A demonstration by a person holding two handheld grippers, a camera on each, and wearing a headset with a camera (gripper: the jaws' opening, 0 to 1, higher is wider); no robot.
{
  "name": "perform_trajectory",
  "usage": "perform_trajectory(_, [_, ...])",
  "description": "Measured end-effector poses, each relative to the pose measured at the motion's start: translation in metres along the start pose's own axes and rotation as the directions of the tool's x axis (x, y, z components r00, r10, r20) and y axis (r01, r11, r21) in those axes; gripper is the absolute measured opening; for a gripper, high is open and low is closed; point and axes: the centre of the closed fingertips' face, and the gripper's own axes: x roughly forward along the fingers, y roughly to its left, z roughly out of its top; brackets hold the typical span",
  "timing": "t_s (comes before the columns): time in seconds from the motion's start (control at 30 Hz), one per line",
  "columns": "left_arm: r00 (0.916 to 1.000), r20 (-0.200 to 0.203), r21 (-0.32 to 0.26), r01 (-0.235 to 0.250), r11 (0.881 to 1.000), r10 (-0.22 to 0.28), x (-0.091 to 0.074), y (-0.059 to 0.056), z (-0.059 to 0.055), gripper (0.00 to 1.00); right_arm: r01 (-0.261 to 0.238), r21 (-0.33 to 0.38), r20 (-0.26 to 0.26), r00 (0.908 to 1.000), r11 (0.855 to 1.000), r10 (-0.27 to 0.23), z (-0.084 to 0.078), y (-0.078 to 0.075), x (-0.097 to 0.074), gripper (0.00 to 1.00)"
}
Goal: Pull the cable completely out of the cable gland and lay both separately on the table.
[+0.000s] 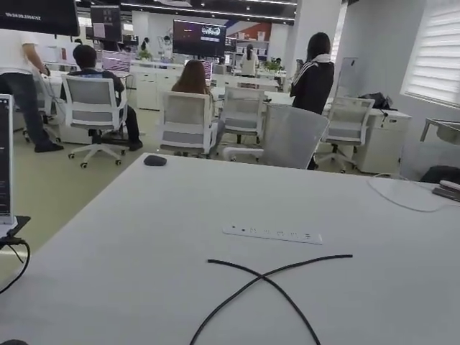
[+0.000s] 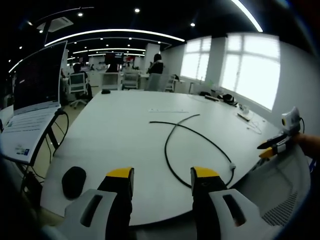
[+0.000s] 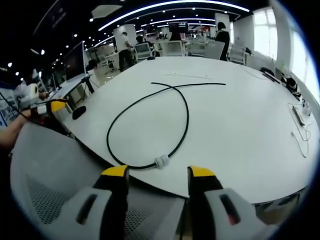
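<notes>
A long black cable (image 1: 262, 277) lies in a crossed loop on the white table (image 1: 144, 237). The loop also shows in the left gripper view (image 2: 170, 145) and the right gripper view (image 3: 186, 107). A small white cable gland (image 3: 161, 161) sits on the cable near the table's front edge, also seen from the left gripper (image 2: 232, 167). My left gripper (image 2: 162, 173) is open and empty, held off the table's edge. My right gripper (image 3: 158, 172) is open too, just short of the gland and not touching it. Each gripper appears in the other's view, the right one (image 2: 274, 147) and the left one (image 3: 50, 106).
A white power strip (image 1: 272, 233) lies beyond the cable's crossing. A dark mouse (image 1: 154, 160) rests at the far edge, another (image 2: 74, 180) near the left gripper. A laptop (image 2: 35, 85) stands left. A grey mesh chair (image 3: 50, 170) sits below the table edge. Thin white cables (image 3: 300, 120) lie right.
</notes>
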Motion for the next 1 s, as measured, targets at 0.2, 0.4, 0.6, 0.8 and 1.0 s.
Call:
perform_trajectory(0.2, [0.9998,0.007,0.012,-0.016,1.000,0.016,-0.002,-0.001,0.004,0.46,-0.024,-0.016,0.004,0.9997,1.000,0.024,0.001,0.004,0.000,0.48])
perform_trajectory(0.4, [0.9996,-0.006,0.019,-0.026,0.999,0.026,-0.003,-0.002,0.002,0.44,-0.035,-0.035,0.003,0.9994,0.999,0.035,0.002,0.006,-0.001,0.47])
perform_trajectory(0.6, [0.9992,0.001,0.009,-0.041,0.999,0.041,-0.006,0.001,0.003,0.43,-0.052,-0.065,-0.021,0.9985,0.997,0.050,-0.001,0.010,0.000,0.46])
perform_trajectory(0.8, [0.9986,0.012,0.005,-0.052,0.999,0.052,-0.007,0.004,0.005,0.42,-0.069,-0.106,-0.049,0.9967,0.992,0.064,-0.003,0.013,0.000,0.45])
perform_trajectory(1.0, [0.9993,-0.001,0.027,-0.037,0.999,0.037,-0.008,0.001,0.004,0.42,-0.068,-0.121,-0.037,0.9973,0.990,0.064,0.003,0.009,-0.003,0.42])
